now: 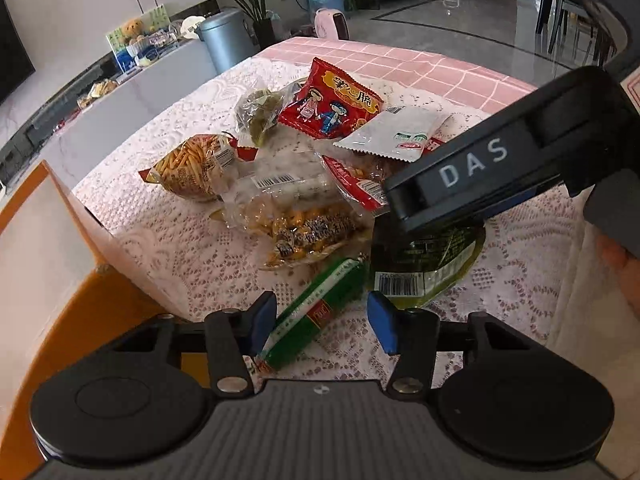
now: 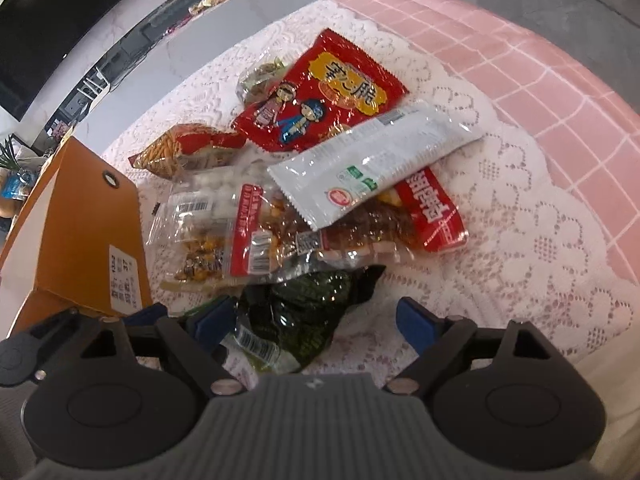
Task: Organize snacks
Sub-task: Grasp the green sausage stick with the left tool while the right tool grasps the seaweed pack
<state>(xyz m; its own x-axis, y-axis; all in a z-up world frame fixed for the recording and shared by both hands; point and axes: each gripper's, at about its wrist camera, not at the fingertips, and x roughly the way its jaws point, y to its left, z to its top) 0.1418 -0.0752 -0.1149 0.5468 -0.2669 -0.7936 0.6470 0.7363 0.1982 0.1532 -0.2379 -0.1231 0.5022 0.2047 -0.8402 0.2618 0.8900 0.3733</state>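
A pile of snack packs lies on a white lace cloth (image 1: 208,280). My left gripper (image 1: 322,320) is open, its blue pads either side of a green stick-shaped pack (image 1: 316,312). My right gripper (image 2: 316,322) is open around a dark green pack (image 2: 296,312), which also shows in the left wrist view (image 1: 424,264) under the right gripper's body (image 1: 500,152). Further back lie a red cartoon bag (image 2: 324,92), a white sachet (image 2: 372,160), a bag of fries sticks (image 1: 188,168) and clear packs of candies (image 1: 296,224).
An orange box (image 2: 80,216) stands at the left of the pile, close to my left gripper; it also shows in the left wrist view (image 1: 40,240). The pink checked tablecloth (image 2: 540,80) extends beyond the lace. A grey bin (image 1: 224,36) and plants stand behind the table.
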